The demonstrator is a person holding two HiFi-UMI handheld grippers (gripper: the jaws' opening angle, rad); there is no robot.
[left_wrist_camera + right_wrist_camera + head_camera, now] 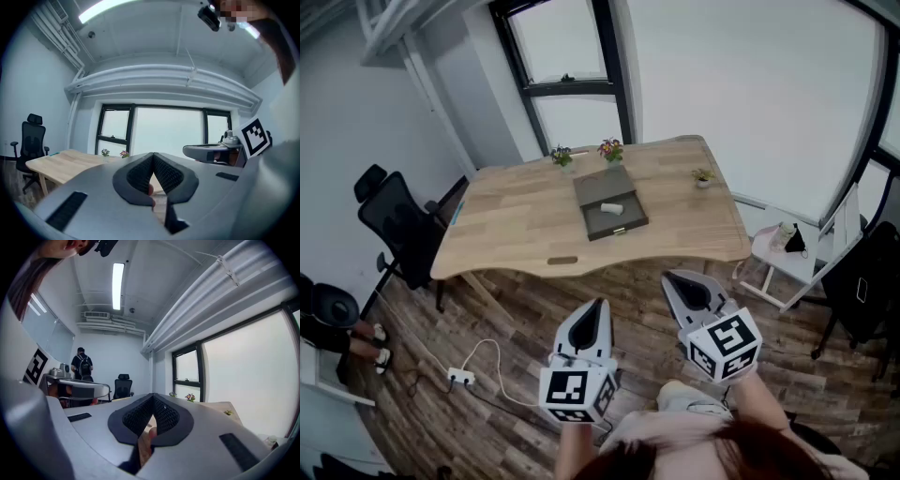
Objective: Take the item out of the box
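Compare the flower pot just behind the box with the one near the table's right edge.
The rear pot has pink-purple blooms; the right-edge pot looks pale yellow-green. The rear pot stands close to the box; the right-edge pot stands well apart from it. Both are small and upright on the table.

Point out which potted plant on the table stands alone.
The green plant off to the right; the two flowering plants stand together behind the box.
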